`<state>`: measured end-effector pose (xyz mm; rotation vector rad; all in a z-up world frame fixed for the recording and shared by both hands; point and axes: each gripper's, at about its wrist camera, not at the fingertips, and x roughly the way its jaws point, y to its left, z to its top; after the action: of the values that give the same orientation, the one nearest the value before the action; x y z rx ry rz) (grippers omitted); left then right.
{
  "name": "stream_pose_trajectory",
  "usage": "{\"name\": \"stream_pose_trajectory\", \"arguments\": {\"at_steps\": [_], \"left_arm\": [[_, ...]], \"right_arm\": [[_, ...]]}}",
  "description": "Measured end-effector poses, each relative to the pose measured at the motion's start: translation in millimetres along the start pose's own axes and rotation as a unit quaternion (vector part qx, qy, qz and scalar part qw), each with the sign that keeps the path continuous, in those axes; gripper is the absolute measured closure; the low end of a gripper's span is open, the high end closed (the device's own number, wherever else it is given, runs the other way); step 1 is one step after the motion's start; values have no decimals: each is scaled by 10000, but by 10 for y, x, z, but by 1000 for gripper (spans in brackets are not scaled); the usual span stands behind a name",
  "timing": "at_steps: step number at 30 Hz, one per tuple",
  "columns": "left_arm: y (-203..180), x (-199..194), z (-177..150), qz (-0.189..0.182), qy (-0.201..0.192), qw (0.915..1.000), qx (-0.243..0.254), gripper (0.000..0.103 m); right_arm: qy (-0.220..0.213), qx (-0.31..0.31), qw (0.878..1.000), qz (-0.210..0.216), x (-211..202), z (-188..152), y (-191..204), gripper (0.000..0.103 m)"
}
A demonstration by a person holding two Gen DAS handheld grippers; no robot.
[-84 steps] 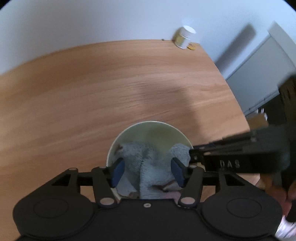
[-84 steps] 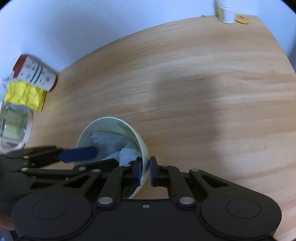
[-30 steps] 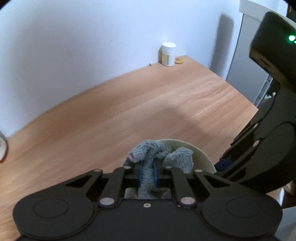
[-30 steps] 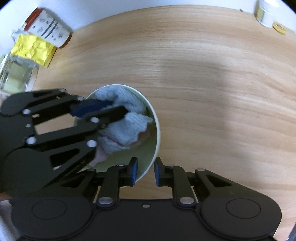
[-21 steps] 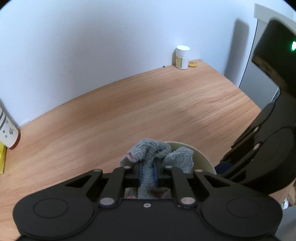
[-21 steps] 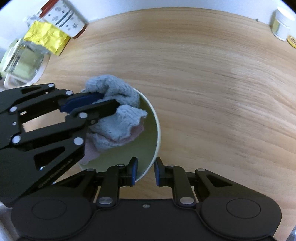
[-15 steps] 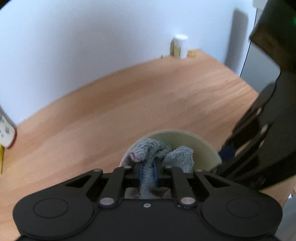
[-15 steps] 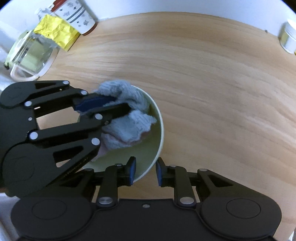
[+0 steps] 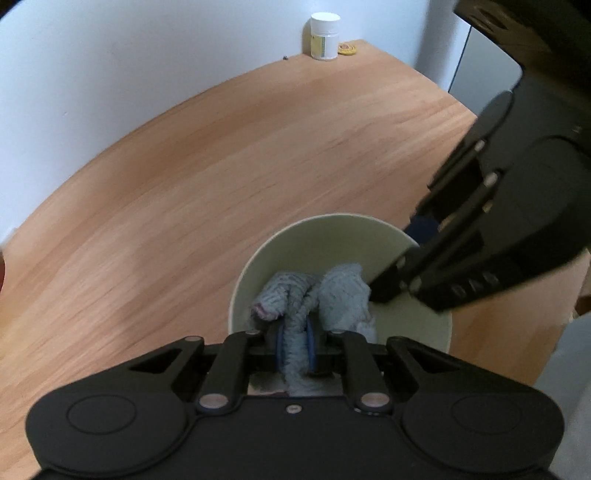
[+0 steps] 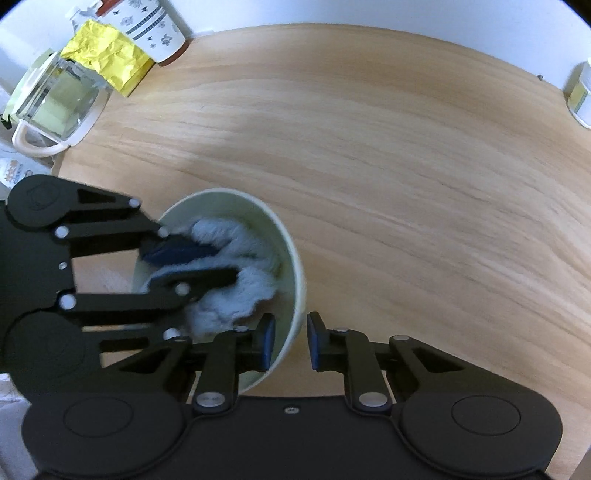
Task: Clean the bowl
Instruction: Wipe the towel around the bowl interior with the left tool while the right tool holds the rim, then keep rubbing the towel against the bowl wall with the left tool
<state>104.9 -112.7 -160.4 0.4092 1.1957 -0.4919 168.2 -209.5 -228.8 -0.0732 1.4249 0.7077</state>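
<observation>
Left hand-held gripper (image 9: 295, 341): pinched narrow on the grey cloth (image 9: 314, 295), inside the bowl (image 9: 332, 236).
Right hand-held gripper (image 10: 291, 341): slightly apart, its 2 fingers straddling the bowl's rim.
Bowl: pale green, above the wooden table (image 10: 406, 166).
Back-left corner: glass jug (image 10: 55, 99), patterned cup (image 10: 155, 26).

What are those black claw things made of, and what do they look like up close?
Both the left gripper and the right gripper are matte black, seemingly plastic, with hinged link bars, silver pivot pins and round caps on the body. The fingers carry blue pads. No cables or sleeves show.
</observation>
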Motion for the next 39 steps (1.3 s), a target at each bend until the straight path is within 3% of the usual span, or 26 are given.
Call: {"name": "stream_pose_trajectory", "arguments": {"at_steps": [9, 16, 19, 21, 32, 36, 38, 39], "left_arm": [[43, -170, -42, -57, 274, 9993, 236, 91], [5, 161, -4, -155, 402, 9990, 149, 91], [22, 247, -8, -314, 317, 9990, -4, 90], [53, 253, 10, -413, 270, 9987, -101, 90], [137, 196, -129, -584, -55, 9979, -265, 89], [114, 175, -170, -543, -107, 9982, -240, 80], [123, 162, -175, -539, -105, 9982, -224, 70], [122, 149, -173, -565, -92, 9982, -192, 57]], "right_arm": [[-13, -148, 9999, -62, -7, 22, 64, 82], [-2, -173, 9998, -78, -52, -4, 38, 82], [-11, -68, 9999, -112, -34, 4, 35, 76], [-39, 94, 9998, -180, -7, 11, 22, 63], [-213, 378, 9990, -48, 32, 47, 4, 67], [-210, 403, 9990, 13, 31, 71, 6, 76], [-209, 415, 9989, 43, 30, 83, 8, 78], [-209, 421, 9989, 58, 30, 89, 8, 84]]}}
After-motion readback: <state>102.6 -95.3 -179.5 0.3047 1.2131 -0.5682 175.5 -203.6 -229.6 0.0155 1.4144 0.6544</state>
